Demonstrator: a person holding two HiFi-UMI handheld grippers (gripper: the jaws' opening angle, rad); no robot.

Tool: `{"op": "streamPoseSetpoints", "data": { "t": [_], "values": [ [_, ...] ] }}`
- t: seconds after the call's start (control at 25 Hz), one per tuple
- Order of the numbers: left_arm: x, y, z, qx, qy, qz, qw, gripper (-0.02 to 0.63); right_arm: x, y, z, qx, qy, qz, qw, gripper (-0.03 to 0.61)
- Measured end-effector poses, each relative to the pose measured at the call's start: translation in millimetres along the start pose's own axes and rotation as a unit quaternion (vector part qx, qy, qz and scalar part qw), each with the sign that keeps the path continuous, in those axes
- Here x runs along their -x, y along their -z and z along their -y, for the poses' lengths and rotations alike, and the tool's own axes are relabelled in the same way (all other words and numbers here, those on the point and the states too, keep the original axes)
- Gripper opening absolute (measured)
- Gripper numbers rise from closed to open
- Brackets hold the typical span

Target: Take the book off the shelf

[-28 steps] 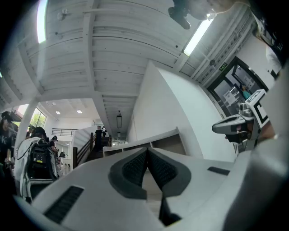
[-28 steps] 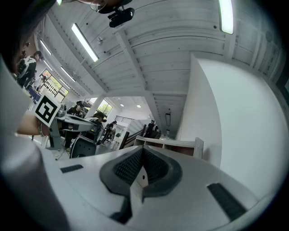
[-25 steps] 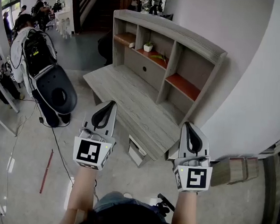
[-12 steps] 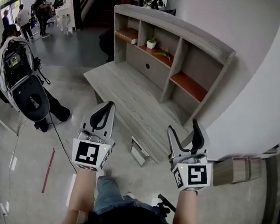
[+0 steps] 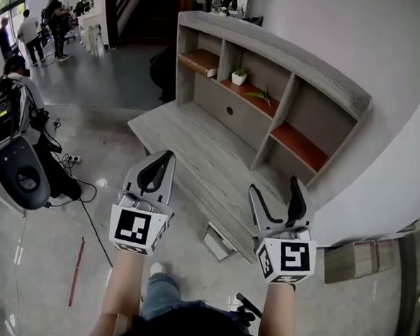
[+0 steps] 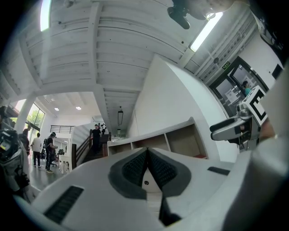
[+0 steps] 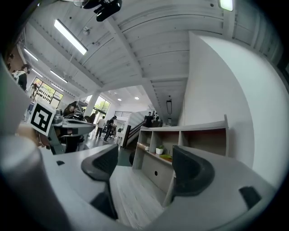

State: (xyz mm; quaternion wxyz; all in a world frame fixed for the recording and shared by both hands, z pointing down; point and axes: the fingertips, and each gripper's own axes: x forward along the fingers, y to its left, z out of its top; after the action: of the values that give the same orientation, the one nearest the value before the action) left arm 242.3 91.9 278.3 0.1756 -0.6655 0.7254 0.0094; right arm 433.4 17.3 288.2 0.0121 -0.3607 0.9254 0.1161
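Observation:
A grey wooden shelf unit (image 5: 322, 70) stands on a long desk (image 5: 197, 145) against the white wall. A brown book (image 5: 200, 61) lies flat in its far left compartment and also shows in the right gripper view (image 7: 143, 146). Both grippers hang in the air well short of the desk. My left gripper (image 5: 165, 157) is shut with nothing in it, its pads meeting (image 6: 147, 153). My right gripper (image 5: 274, 187) is opening, its jaws wide apart (image 7: 144, 158), and nothing is between them.
A small potted plant (image 5: 238, 76) and a green leafy thing (image 5: 261, 96) sit in the middle compartment. A box (image 5: 218, 242) lies under the desk's near end. A cardboard box (image 5: 358, 258) is at the right. A black device (image 5: 15, 155), cables and people (image 5: 25, 30) are at the left.
My right gripper has gone from shut to wide open. The shelf has shifted right in the head view. The person with the black device at the left has moved away.

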Motion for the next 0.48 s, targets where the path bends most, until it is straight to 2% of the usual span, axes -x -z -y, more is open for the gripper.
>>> {"op": "streamPoseSetpoints", "data": {
  "t": [0.08, 0.24, 0.48],
  "values": [
    [-12, 2, -24, -0.003, 0.004, 0.004, 1.0, 0.006, -24, -9, -8, 0.0, 0.008, 0.008, 1.0, 0.367],
    [-33, 12, -75, 0.0, 0.007, 0.009, 0.9999, 0.006, -69, -20, -27, 0.036, 0.032, 0.01, 0.999, 0.367],
    [-64, 36, -142, 0.004, 0.027, 0.01, 0.9996, 0.006, -132, -12, -58, 0.041, 0.056, 0.005, 0.998, 0.367]
  ]
}}
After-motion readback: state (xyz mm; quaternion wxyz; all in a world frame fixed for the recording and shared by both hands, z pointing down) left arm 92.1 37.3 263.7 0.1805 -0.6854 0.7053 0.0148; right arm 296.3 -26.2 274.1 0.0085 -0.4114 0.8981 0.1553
